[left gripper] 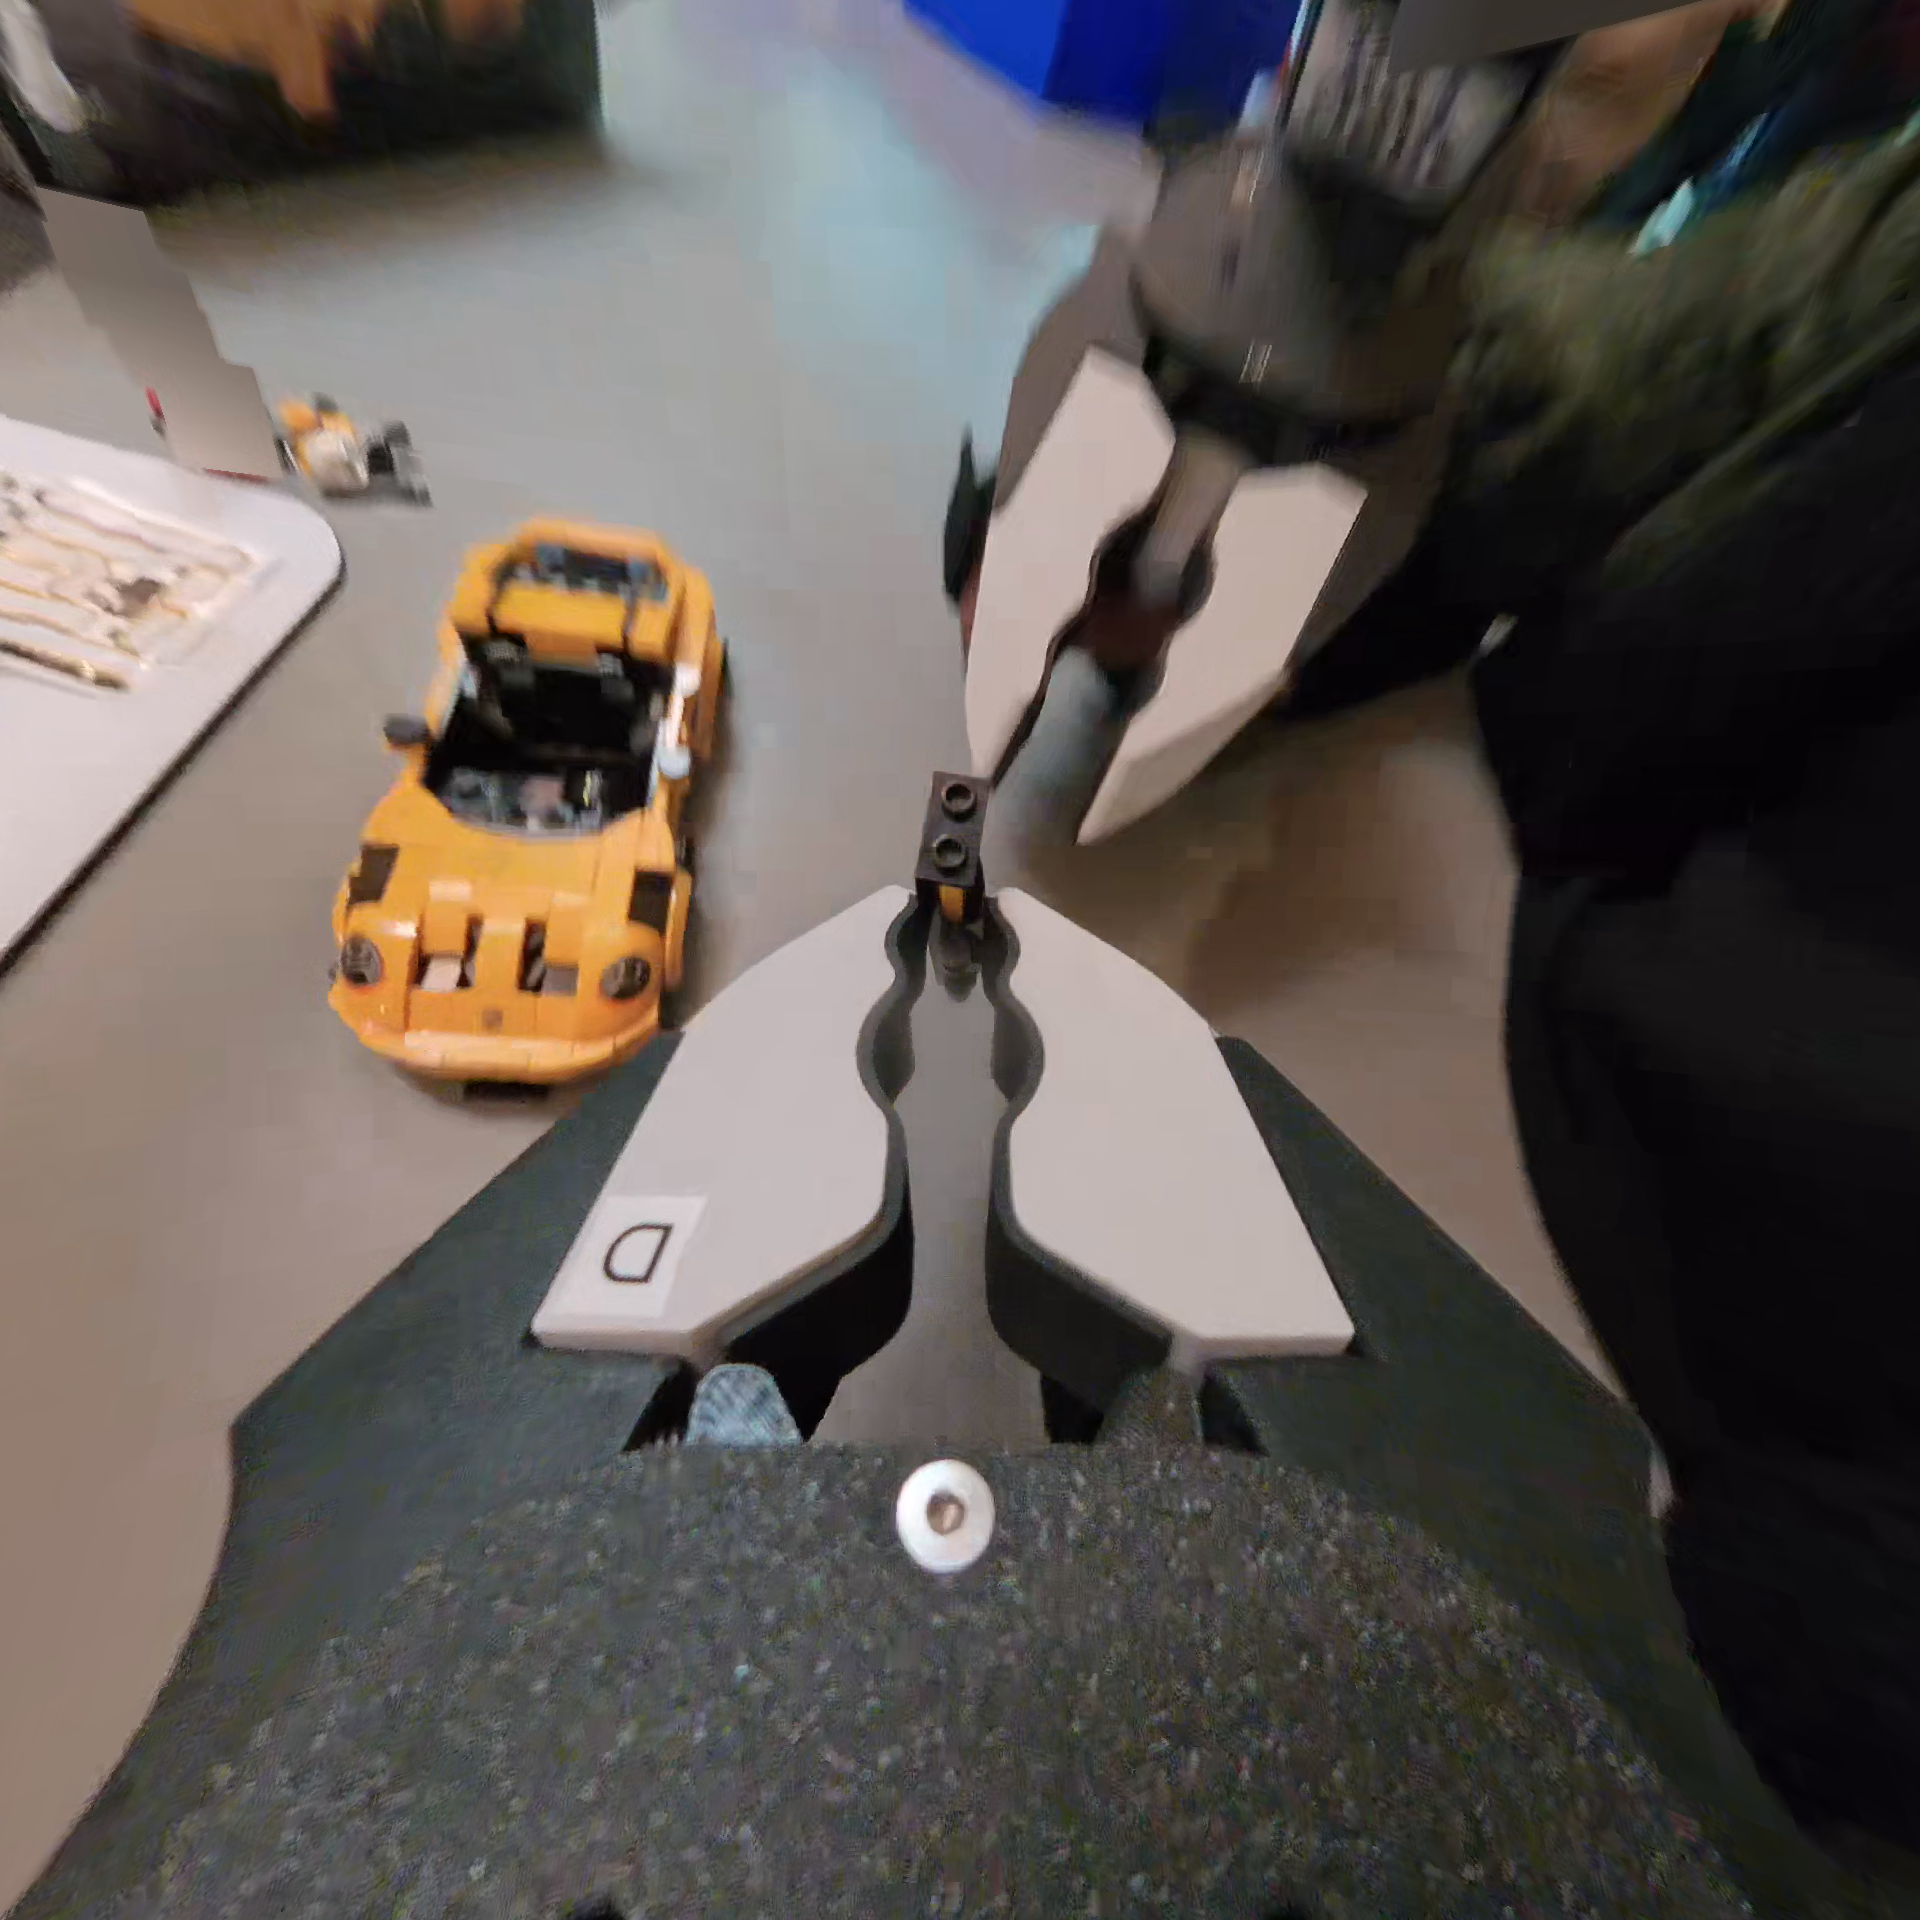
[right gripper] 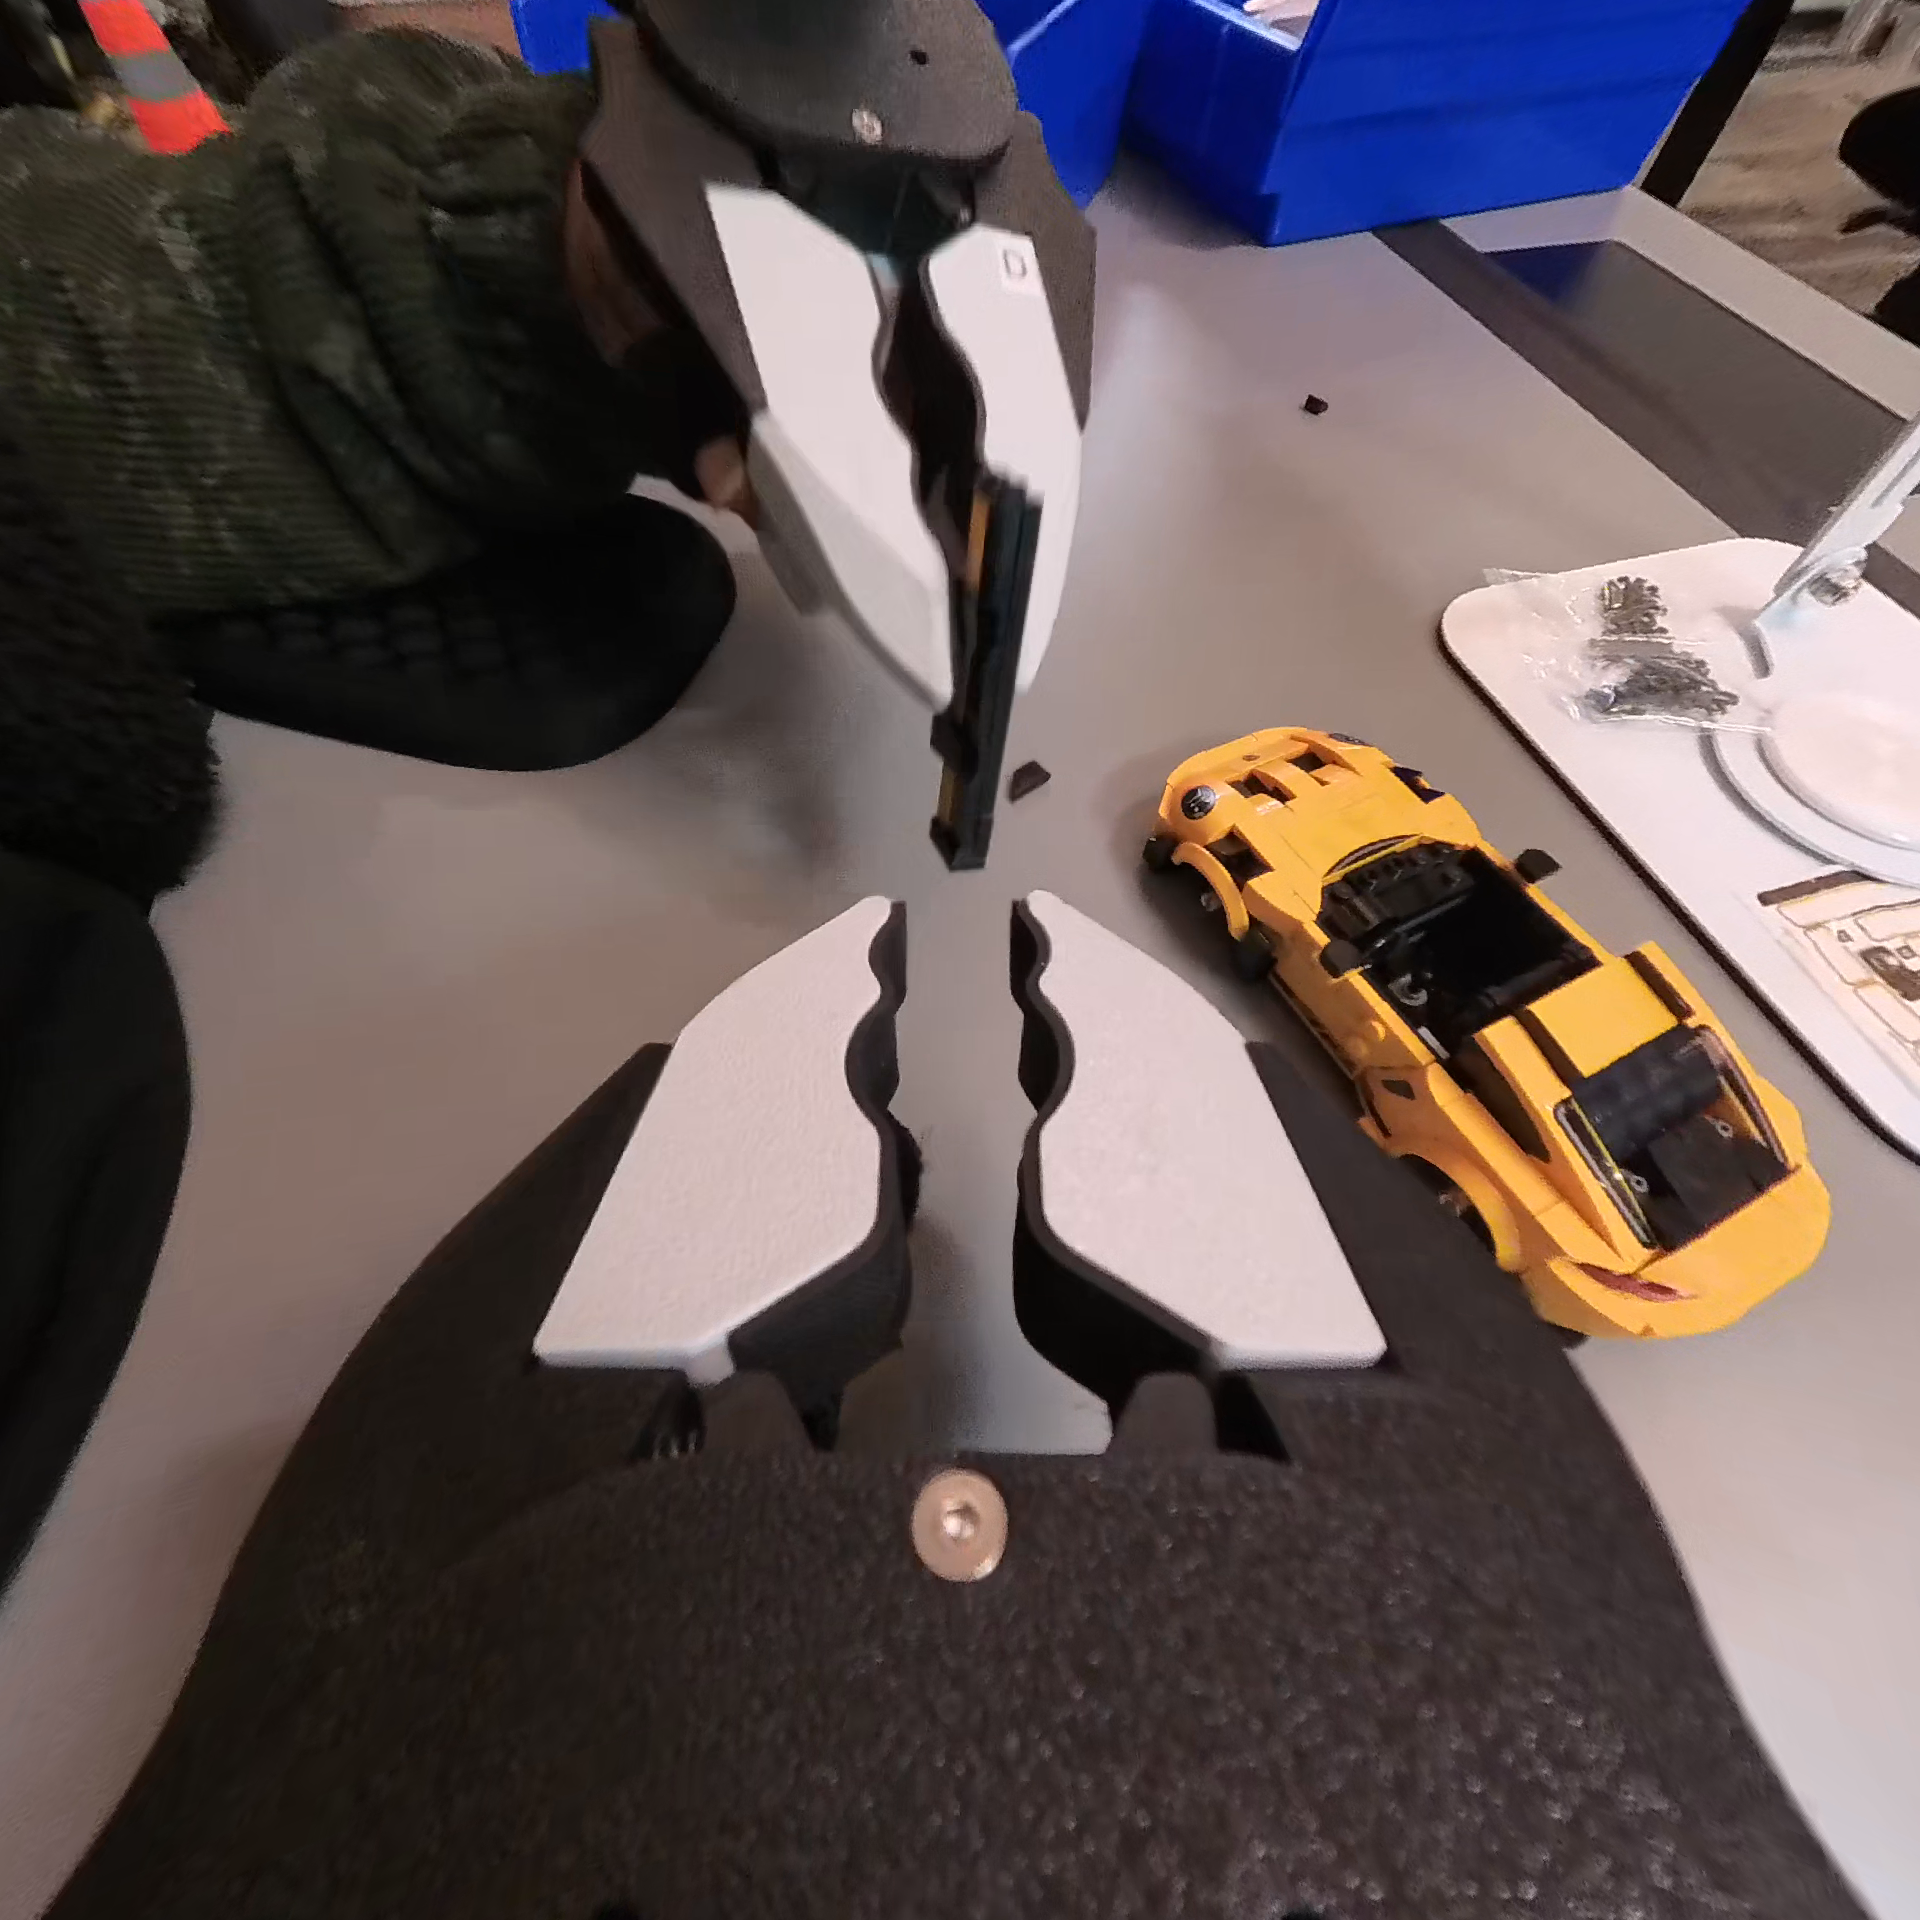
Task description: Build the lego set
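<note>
My left gripper (left gripper: 951, 906) is shut on a narrow black and orange lego piece (left gripper: 954, 840), held above the grey table. In the right wrist view this gripper (right gripper: 982, 686) points down and the long piece (right gripper: 971, 717) sticks out below its tips. My right gripper (right gripper: 956, 912) is open and empty, its tips just short of the piece's lower end. In the left wrist view it (left gripper: 1039, 795) is blurred and close to the piece's right. The orange lego car (left gripper: 530, 831) stands on the table to the left; in the right wrist view the car (right gripper: 1475, 1029) is on the right.
A small black part (right gripper: 1029, 779) lies on the table under the held piece, another (right gripper: 1316, 403) farther back. A white mat (right gripper: 1538, 665) holds a bag of parts (right gripper: 1631, 655) and a booklet (right gripper: 1860, 935). Blue bins (right gripper: 1403, 104) stand behind. A small lego subassembly (left gripper: 348, 447) sits far left. The grippers' ends are close to 4 centimetres from one another. The small lego subassembly (left gripper: 348, 447) sits 25 centimetres or so from the ends of my right fingers.
</note>
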Demonstrator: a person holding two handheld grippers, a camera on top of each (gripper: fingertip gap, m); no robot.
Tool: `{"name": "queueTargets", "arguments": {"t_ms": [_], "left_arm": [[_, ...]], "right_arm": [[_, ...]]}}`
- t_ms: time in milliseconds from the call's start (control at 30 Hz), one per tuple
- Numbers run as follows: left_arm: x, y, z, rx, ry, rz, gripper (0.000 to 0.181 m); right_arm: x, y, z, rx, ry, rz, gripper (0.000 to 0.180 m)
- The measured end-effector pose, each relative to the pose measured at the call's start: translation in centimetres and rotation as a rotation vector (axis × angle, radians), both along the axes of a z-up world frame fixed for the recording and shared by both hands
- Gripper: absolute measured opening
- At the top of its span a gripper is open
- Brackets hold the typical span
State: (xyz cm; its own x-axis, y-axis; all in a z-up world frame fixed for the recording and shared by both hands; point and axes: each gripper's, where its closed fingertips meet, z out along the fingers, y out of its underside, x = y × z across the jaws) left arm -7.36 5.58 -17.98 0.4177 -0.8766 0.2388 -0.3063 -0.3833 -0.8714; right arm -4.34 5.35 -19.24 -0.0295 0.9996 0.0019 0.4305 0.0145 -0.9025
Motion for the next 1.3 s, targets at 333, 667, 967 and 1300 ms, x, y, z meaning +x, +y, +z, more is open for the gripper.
{"name": "queueTargets", "arguments": {"t_ms": [333,667,967,1300], "left_arm": [[2.2,1.2,5.9,-0.136,-0.584,0.059,0.01],[2.9,-1.5,4.0,-0.015,-0.301,-0.093,0.03],[4.9,-3.5,-3.1,-0.255,0.03,-0.147,0.01],[4.1,-1.5,-3.7,-0.57,-0.109,0.007,0.01]], "right_arm": [[-0.3,0.6,5.3,-0.222,0.254,-0.07,0.021],[3.4,-1.8,2.0,-0.409,-0.17,0.279,0.008],[3.5,-1.1,-1.3,-0.463,-0.312,0.351,0.008],[1.4,0.4,-2.1,0.612,-0.309,0.189,0.039]]}}
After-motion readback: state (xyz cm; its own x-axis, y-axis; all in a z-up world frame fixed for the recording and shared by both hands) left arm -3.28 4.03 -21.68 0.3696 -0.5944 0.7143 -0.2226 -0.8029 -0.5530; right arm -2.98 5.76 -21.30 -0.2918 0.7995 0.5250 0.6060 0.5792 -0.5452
